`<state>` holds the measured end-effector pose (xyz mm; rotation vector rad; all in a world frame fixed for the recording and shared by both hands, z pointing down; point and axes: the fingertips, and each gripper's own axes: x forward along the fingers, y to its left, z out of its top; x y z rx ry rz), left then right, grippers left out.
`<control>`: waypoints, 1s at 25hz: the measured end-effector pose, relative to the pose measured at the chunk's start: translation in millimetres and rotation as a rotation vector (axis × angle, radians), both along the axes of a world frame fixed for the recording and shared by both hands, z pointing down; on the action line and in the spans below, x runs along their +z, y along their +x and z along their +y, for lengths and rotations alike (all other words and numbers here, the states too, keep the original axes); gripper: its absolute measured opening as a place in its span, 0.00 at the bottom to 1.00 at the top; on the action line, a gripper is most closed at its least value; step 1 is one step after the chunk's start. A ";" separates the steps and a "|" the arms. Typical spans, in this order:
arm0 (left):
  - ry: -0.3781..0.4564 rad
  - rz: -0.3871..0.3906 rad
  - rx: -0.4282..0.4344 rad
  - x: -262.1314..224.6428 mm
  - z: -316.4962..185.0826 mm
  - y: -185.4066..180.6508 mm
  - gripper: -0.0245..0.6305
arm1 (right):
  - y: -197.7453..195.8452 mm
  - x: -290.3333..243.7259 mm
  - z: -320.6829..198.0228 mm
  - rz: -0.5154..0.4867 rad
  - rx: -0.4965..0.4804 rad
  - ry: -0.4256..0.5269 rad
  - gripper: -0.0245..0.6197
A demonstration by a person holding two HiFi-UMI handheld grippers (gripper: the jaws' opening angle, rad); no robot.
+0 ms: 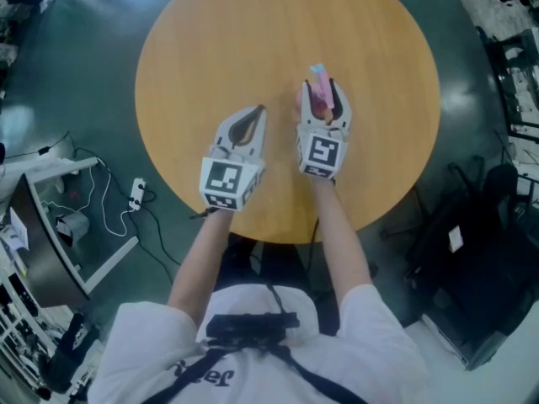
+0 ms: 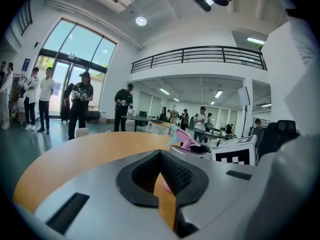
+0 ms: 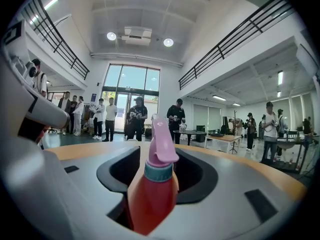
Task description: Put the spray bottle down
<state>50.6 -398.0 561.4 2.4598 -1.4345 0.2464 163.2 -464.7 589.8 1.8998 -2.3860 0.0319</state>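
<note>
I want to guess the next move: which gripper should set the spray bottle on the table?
Right. The right gripper is shut on the red spray bottle with pink nozzle, over the round wooden table. The left gripper is shut and empty.

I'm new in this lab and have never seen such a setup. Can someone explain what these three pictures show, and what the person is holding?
There is no robot arm here: a person holds a two-jaw gripper in each hand. The top-down picture comes from a camera on the person's head, looking down at a round wooden table. The other two come from wide-angle cameras riding on the grippers and looking along their jaws, so the hall and the people behind show too. The black-and-white marker cubes are parts of the grippers. The right gripper is closed on a red spray bottle with a pink spray head, held upright. I cannot tell whether it touches the table. The left gripper has its jaws together with nothing in them.
</note>
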 end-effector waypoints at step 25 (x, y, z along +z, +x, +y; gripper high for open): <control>0.096 0.009 0.046 -46.8 63.6 -3.8 0.05 | 38.6 -66.3 106.9 0.009 0.124 -0.041 0.43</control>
